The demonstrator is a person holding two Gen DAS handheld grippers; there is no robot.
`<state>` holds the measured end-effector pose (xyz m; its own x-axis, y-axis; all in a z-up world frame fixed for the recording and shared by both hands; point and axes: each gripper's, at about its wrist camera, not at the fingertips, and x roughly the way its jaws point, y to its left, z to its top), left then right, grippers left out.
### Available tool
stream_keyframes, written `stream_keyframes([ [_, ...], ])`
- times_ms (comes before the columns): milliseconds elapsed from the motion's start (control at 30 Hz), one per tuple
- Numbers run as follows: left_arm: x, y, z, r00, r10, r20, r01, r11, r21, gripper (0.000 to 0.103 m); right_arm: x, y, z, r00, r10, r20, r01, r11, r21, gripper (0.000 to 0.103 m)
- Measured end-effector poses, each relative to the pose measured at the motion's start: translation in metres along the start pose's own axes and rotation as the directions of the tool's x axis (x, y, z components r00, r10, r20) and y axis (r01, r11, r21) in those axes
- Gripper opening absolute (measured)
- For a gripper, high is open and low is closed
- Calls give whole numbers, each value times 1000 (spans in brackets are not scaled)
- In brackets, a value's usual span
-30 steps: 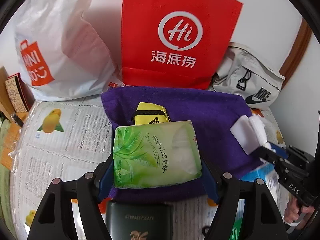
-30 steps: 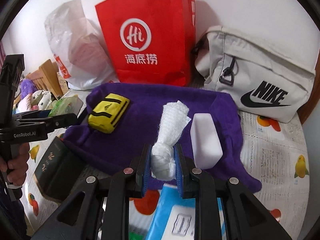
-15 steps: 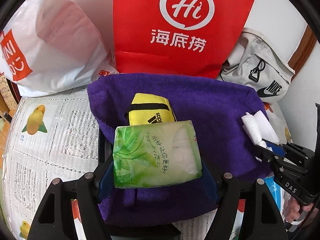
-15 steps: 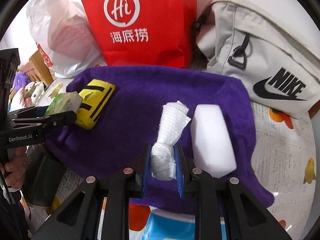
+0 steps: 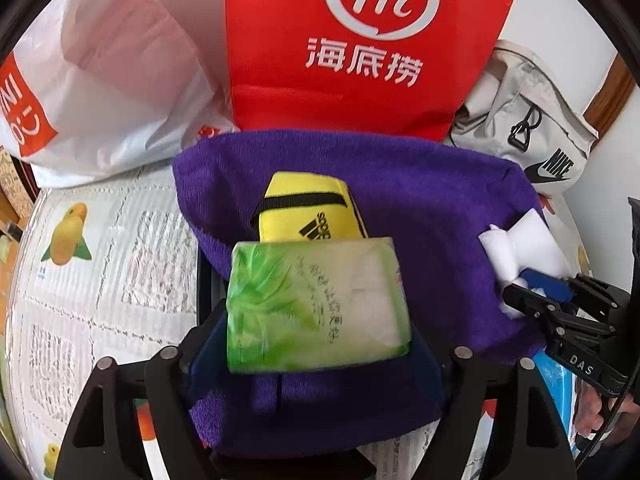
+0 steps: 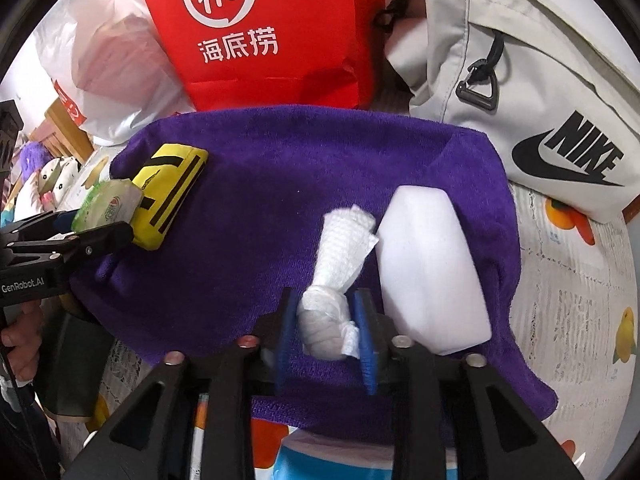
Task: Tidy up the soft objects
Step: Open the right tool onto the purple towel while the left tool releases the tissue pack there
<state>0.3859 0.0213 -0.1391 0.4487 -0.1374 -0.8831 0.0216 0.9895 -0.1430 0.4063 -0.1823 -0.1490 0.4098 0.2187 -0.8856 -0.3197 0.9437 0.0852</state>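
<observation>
Left gripper (image 5: 316, 344) gripping green tissue pack (image 5: 316, 300) between wide-spread fingers, pack sitting crosswise over purple towel (image 5: 432, 216). Right gripper (image 6: 326, 336) pinching knotted white cloth (image 6: 336, 276) between narrow blue pads (image 6: 366, 336), loose end pointing forward. White sponge block (image 6: 432, 268) lying just beside cloth. Yellow pouch (image 5: 310, 212) resting beyond pack. Red bag (image 5: 368, 44), grey bag (image 6: 520, 80) standing behind towel.

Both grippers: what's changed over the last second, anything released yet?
Nothing released. Both carried their loads forward over the purple towel: left gripper still clamps the green tissue pack, right gripper the knotted white cloth. Yellow pouch and white block haven't moved.
</observation>
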Motion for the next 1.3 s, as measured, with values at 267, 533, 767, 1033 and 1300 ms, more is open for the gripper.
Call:
stream_keyframes([
  [267, -14, 2, -8, 1000, 10, 0, -10, 1000, 2, 82, -19, 5, -4, 998, -21, 63, 22, 1000, -22, 64],
  [533, -53, 14, -23, 997, 7, 78, -5, 1000, -21, 82, -60, 12, -21, 988, -7, 151, 4, 1000, 16, 64],
  [767, -93, 25, -51, 994, -1, 107, 5, 999, -44, 82, -102, 28, -56, 980, 5, 201, -15, 999, 47, 64],
  [1033, -119, 24, -94, 995, -28, 96, 33, 998, -53, 82, -145, 52, -121, 975, 22, 221, -39, 997, 71, 64],
  [1300, -137, 21, -141, 992, -66, 104, 72, 996, -58, 82, -152, 60, -195, 983, 39, 180, -69, 984, 161, 63],
])
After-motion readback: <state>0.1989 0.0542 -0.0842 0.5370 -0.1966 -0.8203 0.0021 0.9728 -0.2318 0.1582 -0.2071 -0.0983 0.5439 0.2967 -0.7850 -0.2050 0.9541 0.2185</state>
